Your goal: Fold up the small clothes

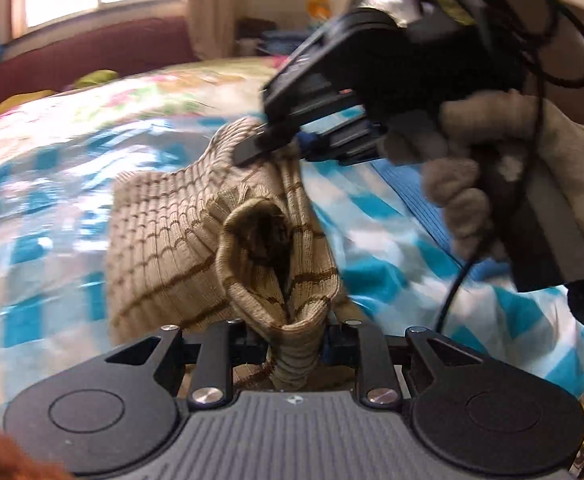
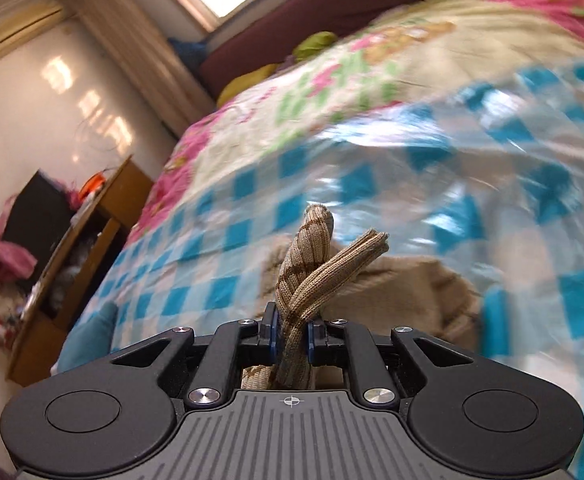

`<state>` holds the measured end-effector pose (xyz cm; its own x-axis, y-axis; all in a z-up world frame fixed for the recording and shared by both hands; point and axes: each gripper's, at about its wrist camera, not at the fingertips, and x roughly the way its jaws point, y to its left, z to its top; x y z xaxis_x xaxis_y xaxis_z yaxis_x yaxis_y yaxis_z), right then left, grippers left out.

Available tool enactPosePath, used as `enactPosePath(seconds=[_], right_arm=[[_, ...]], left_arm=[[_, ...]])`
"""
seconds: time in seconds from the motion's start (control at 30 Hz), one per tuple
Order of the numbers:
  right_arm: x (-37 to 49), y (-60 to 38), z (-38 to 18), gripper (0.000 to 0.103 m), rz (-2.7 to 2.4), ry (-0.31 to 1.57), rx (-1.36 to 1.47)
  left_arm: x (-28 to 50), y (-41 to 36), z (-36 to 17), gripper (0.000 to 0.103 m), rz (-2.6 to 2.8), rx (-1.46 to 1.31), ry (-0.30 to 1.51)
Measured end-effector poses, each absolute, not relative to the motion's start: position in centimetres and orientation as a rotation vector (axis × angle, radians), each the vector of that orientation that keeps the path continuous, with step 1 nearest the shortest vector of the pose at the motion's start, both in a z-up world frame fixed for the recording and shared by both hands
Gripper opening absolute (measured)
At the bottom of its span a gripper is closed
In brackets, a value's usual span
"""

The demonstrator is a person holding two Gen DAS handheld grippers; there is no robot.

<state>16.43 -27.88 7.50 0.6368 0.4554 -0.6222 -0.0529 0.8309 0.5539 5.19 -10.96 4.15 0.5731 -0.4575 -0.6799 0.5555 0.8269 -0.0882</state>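
A small beige ribbed garment with brown stripes (image 1: 180, 240) hangs above the bed, held between both grippers. My left gripper (image 1: 296, 340) is shut on a bunched edge of it near a sleeve opening. My right gripper (image 1: 264, 146), held in a gloved hand, is shut on the garment's far upper edge. In the right wrist view the right gripper (image 2: 292, 340) pinches a twisted fold of the garment (image 2: 316, 272), which sticks out past the fingertips; the rest of the cloth hangs below it.
The bed has a blue and white checked sheet (image 1: 44, 208) under shiny plastic, and a floral quilt (image 2: 332, 80) further back. A dark red headboard (image 1: 92, 52) stands under the window. A wooden bedside cabinet (image 2: 84, 256) with clutter stands at the left.
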Motion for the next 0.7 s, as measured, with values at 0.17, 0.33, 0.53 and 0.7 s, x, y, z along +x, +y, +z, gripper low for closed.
enactPosePath(seconds=[0.17, 0.33, 0.53, 0.7], right_arm=[[16.4, -30.6, 4.1, 0.013, 0.273, 0.861, 0.576], [15.6, -32.0, 2.4, 0.018, 0.27, 0.88, 0.615], [12.9, -32.6, 3.5, 0.019, 0.23, 0.84, 0.599], [7.6, -31.1, 6.0, 0.022, 0.276, 0.79, 0.539]], left_arm=[[4.7, -14.0, 2.7, 0.027, -0.6, 0.225, 0.788], [3.6, -14.6, 2.1, 0.044, -0.618, 0.359, 0.789], [1.3, -14.1, 2.9, 0.051, -0.681, 0.392, 0.769], [0.4, -10.1, 3.9, 0.051, -0.66, 0.336, 0.785]])
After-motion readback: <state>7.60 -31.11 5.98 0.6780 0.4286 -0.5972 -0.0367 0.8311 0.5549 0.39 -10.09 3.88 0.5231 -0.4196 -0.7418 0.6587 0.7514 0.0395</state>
